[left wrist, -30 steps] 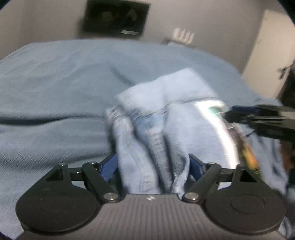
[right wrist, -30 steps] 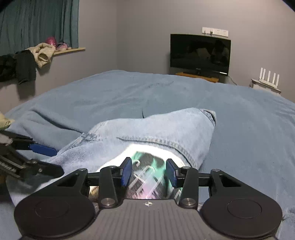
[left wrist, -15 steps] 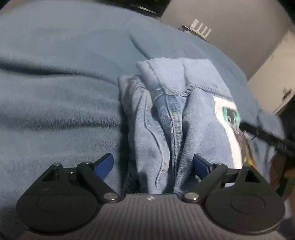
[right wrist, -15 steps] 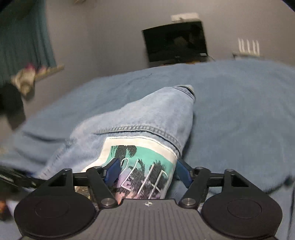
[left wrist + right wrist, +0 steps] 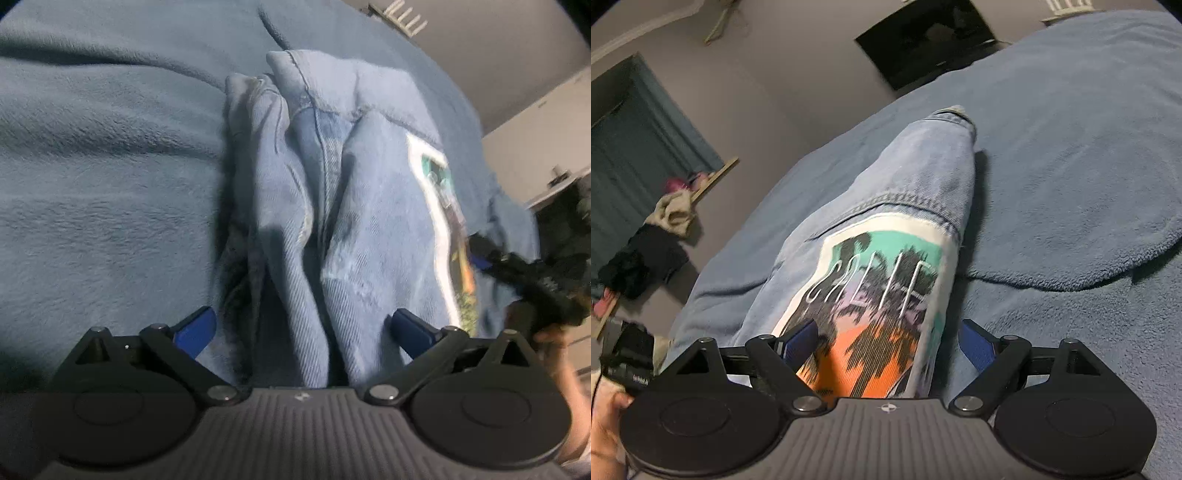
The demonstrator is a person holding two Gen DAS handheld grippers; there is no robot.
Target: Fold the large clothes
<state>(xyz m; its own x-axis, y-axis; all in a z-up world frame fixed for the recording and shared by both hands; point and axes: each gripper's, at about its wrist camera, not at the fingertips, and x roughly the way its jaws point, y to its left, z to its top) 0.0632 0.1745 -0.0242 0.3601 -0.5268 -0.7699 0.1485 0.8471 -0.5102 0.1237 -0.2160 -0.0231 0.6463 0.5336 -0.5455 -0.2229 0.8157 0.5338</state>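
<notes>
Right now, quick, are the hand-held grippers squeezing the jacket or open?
Left hand-held gripper: open, fingers spread around the bunched denim jacket.
Right hand-held gripper: open, fingers either side of the jacket's palm-tree patch.

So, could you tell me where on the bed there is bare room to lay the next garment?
Bare blue blanket lies on the left side of the folded denim jacket in the left wrist view. On the jacket's other side, blanket runs out past a raised fold. It is crowded at the jacket itself, where the left gripper and right gripper straddle it, open.
</notes>
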